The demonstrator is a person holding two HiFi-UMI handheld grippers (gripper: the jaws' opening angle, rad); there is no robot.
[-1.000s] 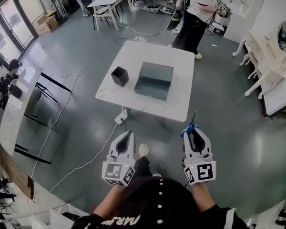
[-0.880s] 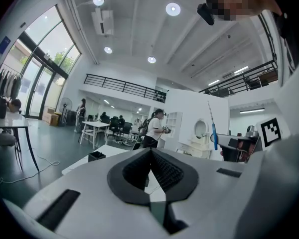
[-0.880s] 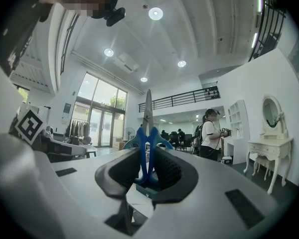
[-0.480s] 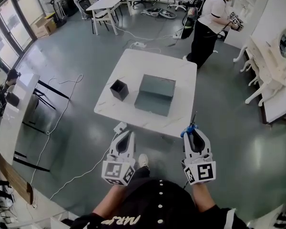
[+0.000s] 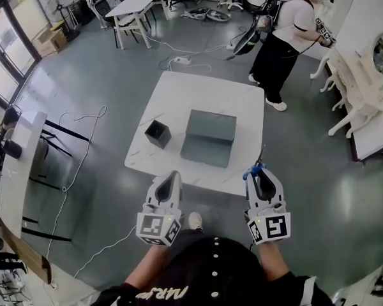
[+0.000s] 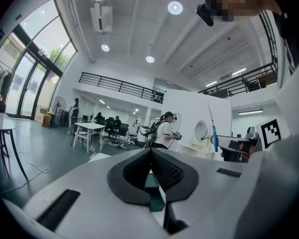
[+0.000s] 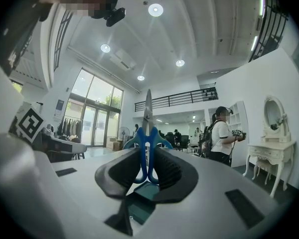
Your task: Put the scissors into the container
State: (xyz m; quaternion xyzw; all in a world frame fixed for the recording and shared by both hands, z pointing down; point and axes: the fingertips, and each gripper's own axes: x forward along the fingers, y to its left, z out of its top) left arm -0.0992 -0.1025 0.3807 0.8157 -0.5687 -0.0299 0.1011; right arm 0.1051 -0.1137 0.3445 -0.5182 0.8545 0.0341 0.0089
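Note:
My right gripper (image 5: 261, 173) is shut on a pair of blue-handled scissors (image 5: 256, 167), just short of the near edge of the white table (image 5: 198, 94). In the right gripper view the scissors (image 7: 147, 148) stand upright between the pads of the right gripper (image 7: 148, 152), blades pointing up past the jaws. A small black square container (image 5: 157, 134) stands open-topped on the table's left half, ahead of my left gripper (image 5: 172, 178). The left gripper (image 6: 150, 152) has its tips together with nothing in them. Both grippers point level toward the table.
A larger grey box (image 5: 209, 139) sits mid-table, right of the container. A person (image 5: 287, 37) stands beyond the table's far right corner. White dressing furniture (image 5: 364, 88) lines the right side, cables (image 5: 83, 164) trail on the floor at left, and a long desk (image 5: 16, 164) stands far left.
The table has drawn closer, and both grippers now reach its near edge. The scissors stay in the right gripper as before. The person at the back has shifted right.

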